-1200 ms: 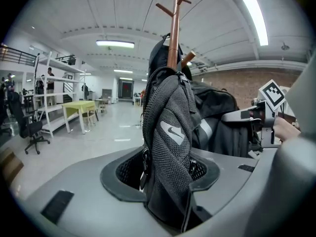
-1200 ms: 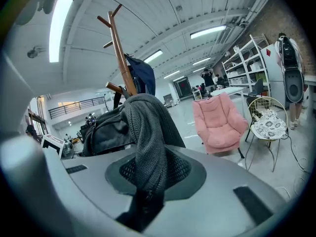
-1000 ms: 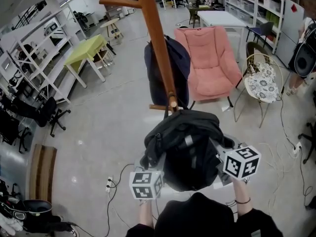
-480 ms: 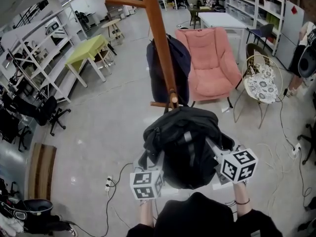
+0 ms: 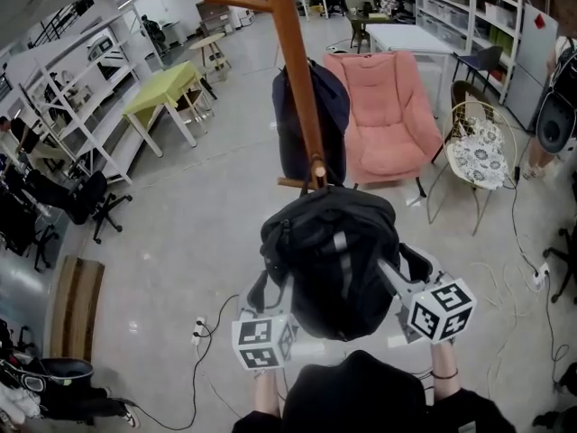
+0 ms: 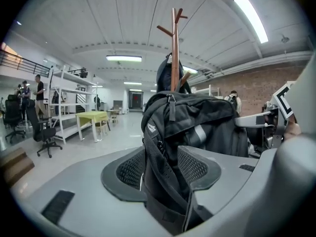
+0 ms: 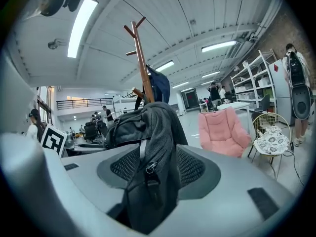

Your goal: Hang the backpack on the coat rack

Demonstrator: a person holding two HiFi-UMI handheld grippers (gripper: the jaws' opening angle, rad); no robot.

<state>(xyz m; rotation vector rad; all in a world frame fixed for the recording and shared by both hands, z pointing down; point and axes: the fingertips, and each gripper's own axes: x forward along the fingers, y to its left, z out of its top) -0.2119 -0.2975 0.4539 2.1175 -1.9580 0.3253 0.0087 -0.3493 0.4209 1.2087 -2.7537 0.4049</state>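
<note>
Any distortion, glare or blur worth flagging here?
Head view: strong fisheye, the coat rack leans and shelving bows, backpack sharp. Left gripper view: black round vignette, ceiling light blown out. Right gripper view: same vignette, light strip glaring too.

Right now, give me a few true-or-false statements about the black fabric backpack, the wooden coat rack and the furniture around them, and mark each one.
1. The black fabric backpack rests on the padded pink armchair. False: it is held up in the air, close to the wooden coat rack.
2. Backpack fabric sits between the left gripper's jaws. True.
3. Nothing hangs on the coat rack. False: a dark blue item hangs there.
4. The armchair stands beyond the rack. True.
5. The yellow-green table is on the head view's right. False: left.
</note>
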